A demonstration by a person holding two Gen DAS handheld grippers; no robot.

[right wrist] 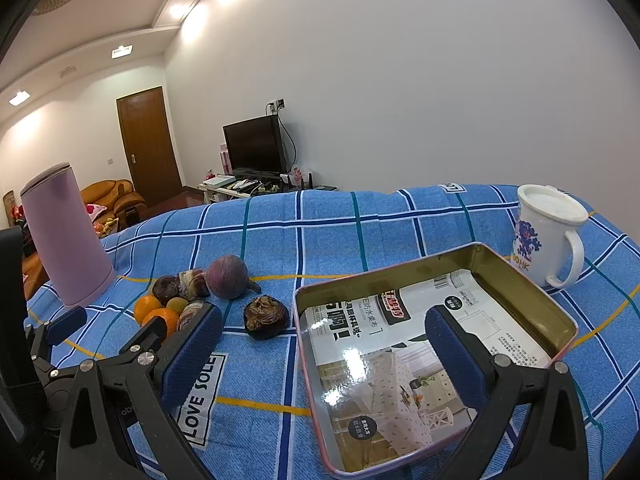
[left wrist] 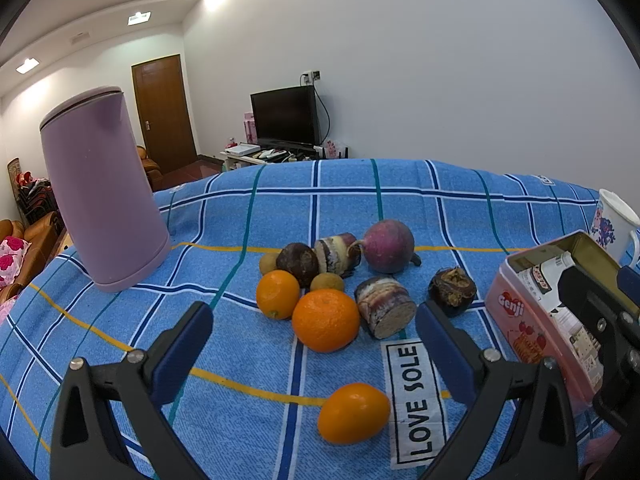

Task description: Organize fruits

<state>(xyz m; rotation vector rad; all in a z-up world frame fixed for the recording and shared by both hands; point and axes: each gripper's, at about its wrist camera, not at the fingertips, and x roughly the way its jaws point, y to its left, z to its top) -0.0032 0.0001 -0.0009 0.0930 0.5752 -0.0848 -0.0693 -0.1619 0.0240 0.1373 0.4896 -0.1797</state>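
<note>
A pile of produce lies on the blue checked cloth: a large orange (left wrist: pixel 325 321), a smaller orange (left wrist: pixel 277 294), a purple round radish (left wrist: pixel 389 245), a cut sugarcane piece (left wrist: pixel 385 311) and dark shrivelled fruits (left wrist: pixel 452 290). A lone orange kumquat (left wrist: pixel 353 413) lies nearest, between the fingers of my left gripper (left wrist: pixel 314 340), which is open and empty. An open pink tin (right wrist: pixel 520 280) lined with printed paper sits on the right. My right gripper (right wrist: pixel 324 344) is open and empty, hovering over the tin's left edge. The pile also shows in the right wrist view (right wrist: pixel 228 277).
A tall lilac kettle (left wrist: pixel 102 192) stands at the left of the table. A white mug (right wrist: pixel 546 232) with a blue print stands behind the tin. A "LOVE SOLE" label (left wrist: pixel 416 400) is sewn on the cloth. The table's far edge lies beyond the fruit.
</note>
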